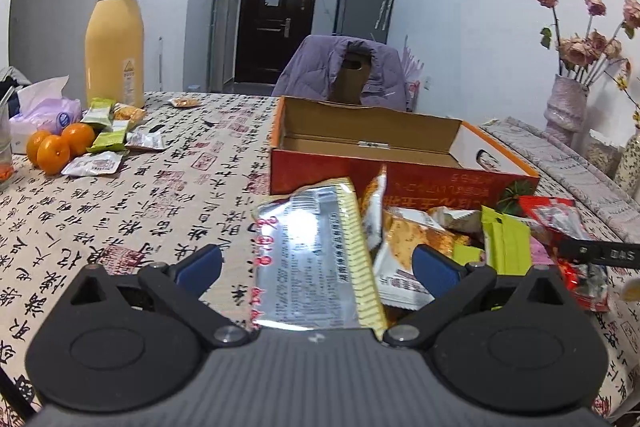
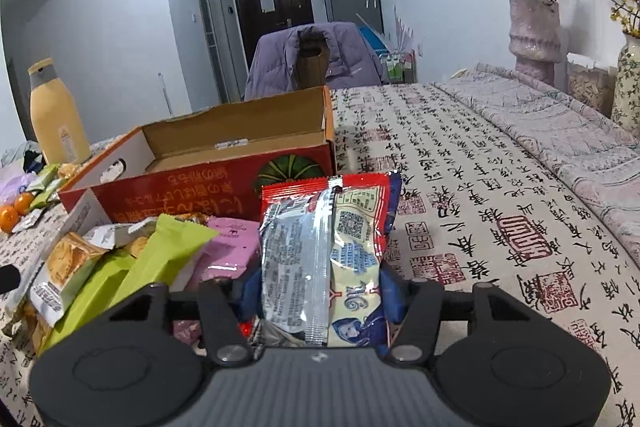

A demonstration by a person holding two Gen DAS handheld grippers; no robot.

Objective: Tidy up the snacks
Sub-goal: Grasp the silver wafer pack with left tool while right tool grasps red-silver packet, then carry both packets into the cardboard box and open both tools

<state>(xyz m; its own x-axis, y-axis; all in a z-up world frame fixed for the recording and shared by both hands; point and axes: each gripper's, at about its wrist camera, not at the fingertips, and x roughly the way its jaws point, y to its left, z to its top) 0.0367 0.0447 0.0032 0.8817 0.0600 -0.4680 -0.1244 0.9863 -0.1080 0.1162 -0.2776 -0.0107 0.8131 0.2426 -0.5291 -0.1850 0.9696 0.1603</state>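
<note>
Right gripper (image 2: 320,291): fingers clenched on the red packet (image 2: 326,255), held upright at frame centre. The box (image 2: 224,183) lies directly beyond, upper left. Left gripper (image 1: 318,263): fingers released, straddling the silver packet (image 1: 316,259), untouched.

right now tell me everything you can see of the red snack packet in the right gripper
The red snack packet is a glossy foil pouch with serrated red top edge, a silver back seam, fine print, a QR code and a blue cartoon figure. It stands upright, slightly crumpled, between the blue pads of the right gripper, which press its lower sides. Behind it sits the open orange cardboard box; the snack pile lies to its left.
</note>
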